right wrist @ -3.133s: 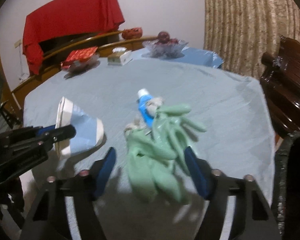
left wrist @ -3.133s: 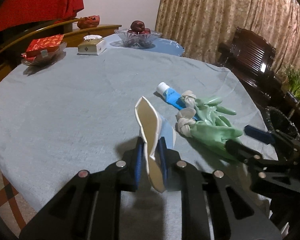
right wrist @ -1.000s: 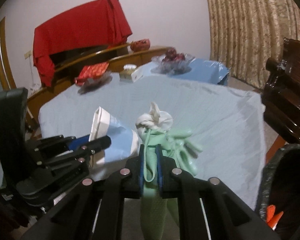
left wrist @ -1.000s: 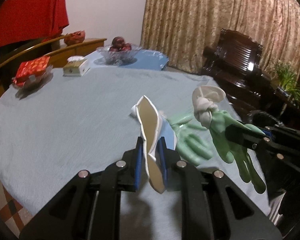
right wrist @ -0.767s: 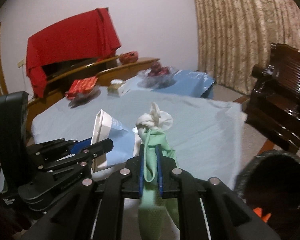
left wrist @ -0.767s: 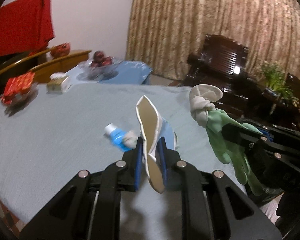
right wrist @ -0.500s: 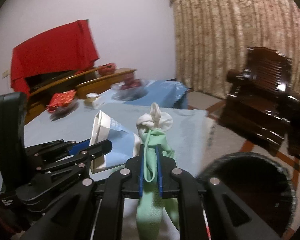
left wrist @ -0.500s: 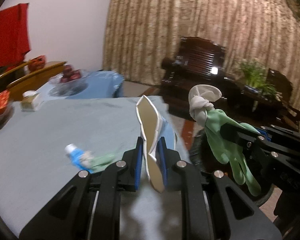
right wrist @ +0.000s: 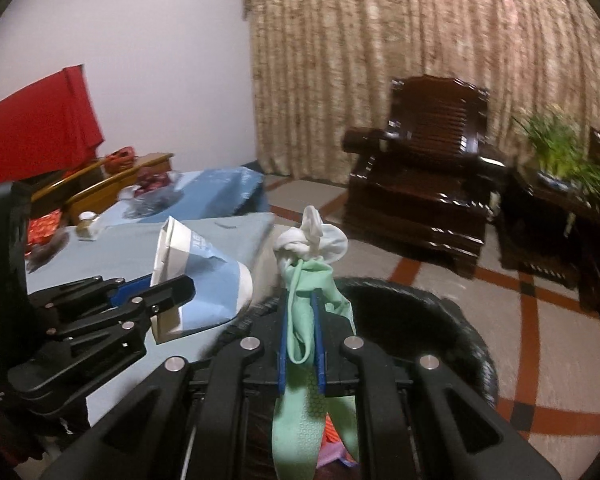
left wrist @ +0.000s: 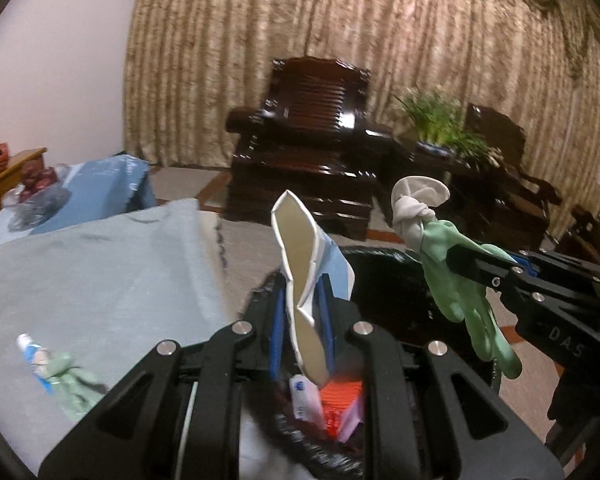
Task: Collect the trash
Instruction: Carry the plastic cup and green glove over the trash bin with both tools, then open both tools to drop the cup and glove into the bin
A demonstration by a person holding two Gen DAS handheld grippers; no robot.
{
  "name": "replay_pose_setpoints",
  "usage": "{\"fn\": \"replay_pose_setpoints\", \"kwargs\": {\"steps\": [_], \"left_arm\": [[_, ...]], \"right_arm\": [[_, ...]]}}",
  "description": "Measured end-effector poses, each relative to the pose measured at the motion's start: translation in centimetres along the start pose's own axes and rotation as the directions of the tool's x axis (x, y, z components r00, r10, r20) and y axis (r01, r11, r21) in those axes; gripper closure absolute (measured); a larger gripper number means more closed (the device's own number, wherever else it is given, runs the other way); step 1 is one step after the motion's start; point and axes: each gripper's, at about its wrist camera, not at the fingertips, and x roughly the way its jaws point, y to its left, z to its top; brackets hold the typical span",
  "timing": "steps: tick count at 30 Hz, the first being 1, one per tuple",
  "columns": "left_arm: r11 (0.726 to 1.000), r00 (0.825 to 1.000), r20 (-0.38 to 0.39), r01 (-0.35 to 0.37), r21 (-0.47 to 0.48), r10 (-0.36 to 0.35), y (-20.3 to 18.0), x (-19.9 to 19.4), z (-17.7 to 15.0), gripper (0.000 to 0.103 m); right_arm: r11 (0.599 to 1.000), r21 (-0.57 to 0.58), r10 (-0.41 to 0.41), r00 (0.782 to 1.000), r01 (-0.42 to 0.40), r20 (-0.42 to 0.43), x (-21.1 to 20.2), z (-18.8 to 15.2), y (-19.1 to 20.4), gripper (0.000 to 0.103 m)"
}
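Now my left gripper (left wrist: pixel 300 312) pinches a cup (left wrist: pixel 300 264) and my right gripper (right wrist: pixel 300 332) a glove (right wrist: pixel 304 320), both above the bin (right wrist: pixel 440 312) below them. Some trash already lies inside; another glove (left wrist: pixel 70 376) and tube (left wrist: pixel 30 350) wait on the table (left wrist: pixel 100 264).

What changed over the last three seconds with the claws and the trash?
The right claw closed on one green glove and lifted it off the table; both claws swung over the black bin. The left claw still grips the flattened paper cup; the other glove and tube stay behind.
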Motion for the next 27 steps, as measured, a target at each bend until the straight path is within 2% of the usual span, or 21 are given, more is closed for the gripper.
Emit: {"fn": "replay_pose_setpoints", "kwargs": {"steps": [11, 12, 14, 15, 17, 19, 21, 24, 25, 26, 27], "left_arm": [[0.998, 0.994, -0.099, 0.05, 0.027, -0.047, -2.6, 6.4, -0.7, 0.087], [0.998, 0.994, -0.103, 0.049, 0.029, -0.046, -2.5, 6.6, -0.7, 0.084], [0.998, 0.992, -0.111, 0.056, 0.02, -0.053, -2.6, 7.2, -0.7, 0.07], [0.998, 0.992, -0.113, 0.061, 0.012, -0.06, -2.4, 7.2, -0.7, 0.067], [0.998, 0.992, -0.112, 0.064, 0.008, -0.063, -2.4, 7.0, -0.7, 0.054], [0.998, 0.992, -0.11, 0.067, 0.003, -0.067, -2.0, 6.8, -0.7, 0.047], [0.998, 0.993, -0.102, 0.064, -0.003, -0.064, -1.4, 6.4, -0.7, 0.042], [0.999, 0.995, -0.09, 0.05, -0.013, -0.051, -0.7, 5.6, -0.5, 0.032], [0.999, 0.996, -0.081, 0.043, -0.022, -0.044, -0.2, 5.1, -0.5, 0.027], [0.999, 0.996, -0.076, 0.037, -0.029, -0.039, 0.2, 4.7, -0.4, 0.023], [0.999, 0.997, -0.068, 0.031, -0.036, -0.034, 0.7, 4.1, -0.3, 0.022]], "right_arm": [[0.996, 0.058, -0.056, 0.996, 0.061, -0.073, 2.4, -2.8, -5.0, 0.093], [0.996, 0.057, -0.064, 0.995, 0.069, -0.081, 2.7, -3.0, -5.3, 0.093], [0.994, 0.059, -0.083, 0.992, 0.088, -0.091, 3.0, -3.2, -5.6, 0.087], [0.994, 0.061, -0.088, 0.992, 0.094, -0.094, 3.1, -3.2, -5.7, 0.085], [0.992, 0.065, -0.101, 0.99, 0.107, -0.097, 3.1, -3.3, -5.9, 0.071], [0.991, 0.07, -0.11, 0.989, 0.117, -0.096, 2.8, -3.4, -5.9, 0.067], [0.989, 0.074, -0.117, 0.989, 0.124, -0.093, 2.7, -3.4, -6.2, 0.058], [0.986, 0.08, -0.139, 0.987, 0.145, -0.075, 2.1, -3.4, -6.2, 0.031], [0.985, 0.084, -0.145, 0.987, 0.15, -0.063, 1.9, -3.3, -6.2, 0.015], [0.985, 0.085, -0.144, 0.988, 0.148, -0.055, 1.8, -3.2, -6.1, 0.008], [0.987, 0.087, -0.133, 0.99, 0.136, -0.044, 1.4, -3.0, -5.9, 0.007]]}}
